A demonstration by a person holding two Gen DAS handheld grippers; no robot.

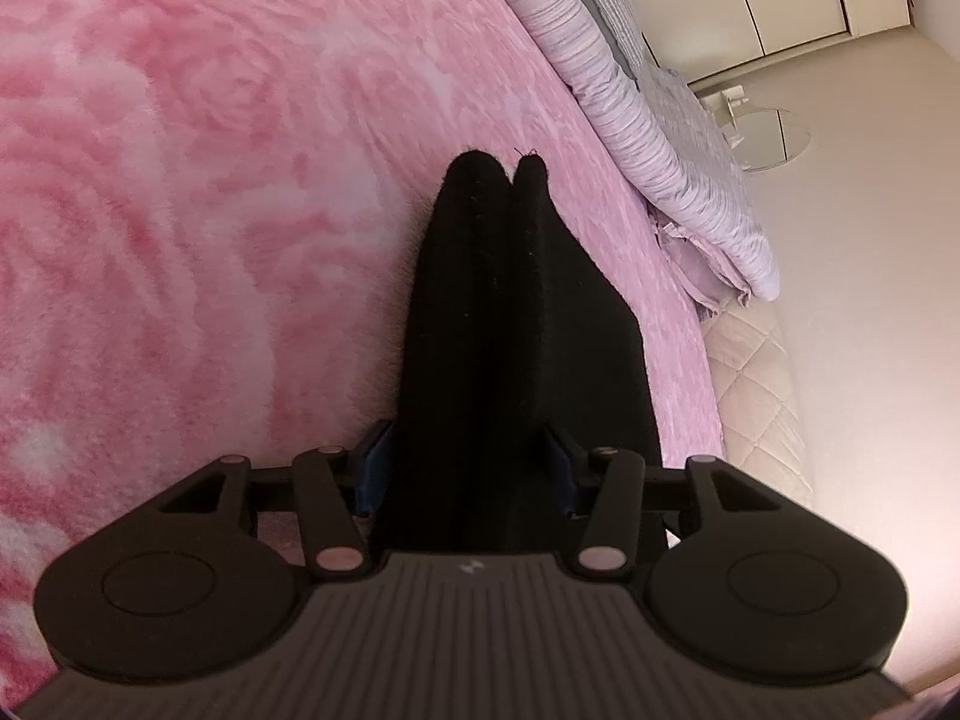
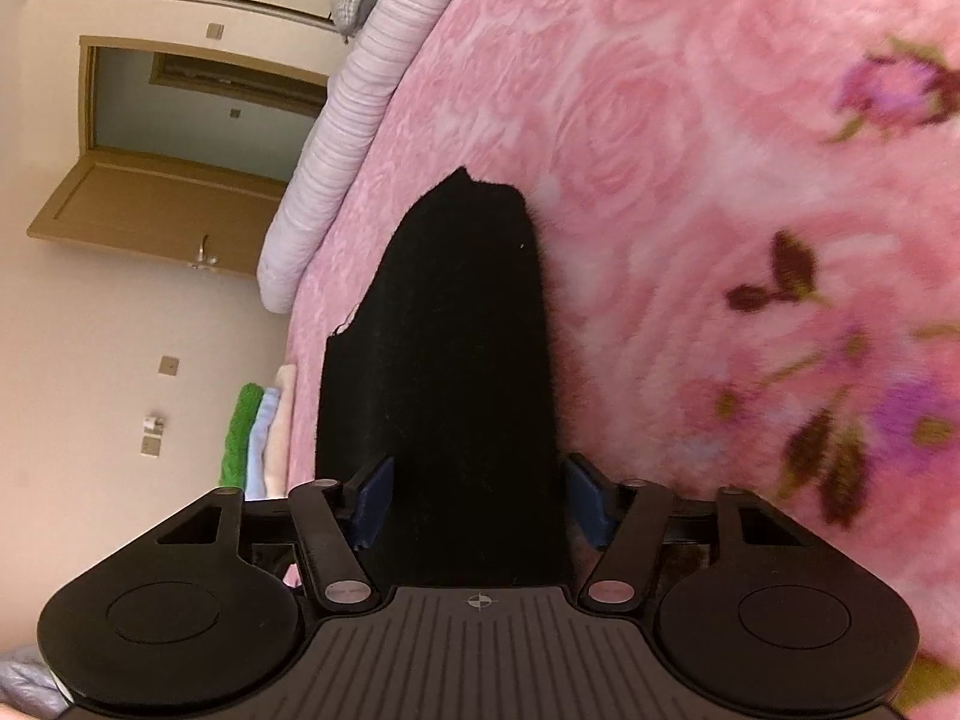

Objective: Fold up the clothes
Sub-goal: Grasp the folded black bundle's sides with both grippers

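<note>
Blue-padded fingers of the left gripper [image 1: 465,468] clamp a doubled black knitted garment [image 1: 510,312], as do those of the right gripper [image 2: 477,495]. Each holds one end, evidently to carry the fold. It hangs just above the pink rose-patterned bed blanket [image 1: 180,180].

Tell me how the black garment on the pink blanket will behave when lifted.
The black garment looks like soft, fuzzy knit, so it will probably droop limply. It seems light. On the plush pink blanket its fibres may cling rather than slide.
</note>
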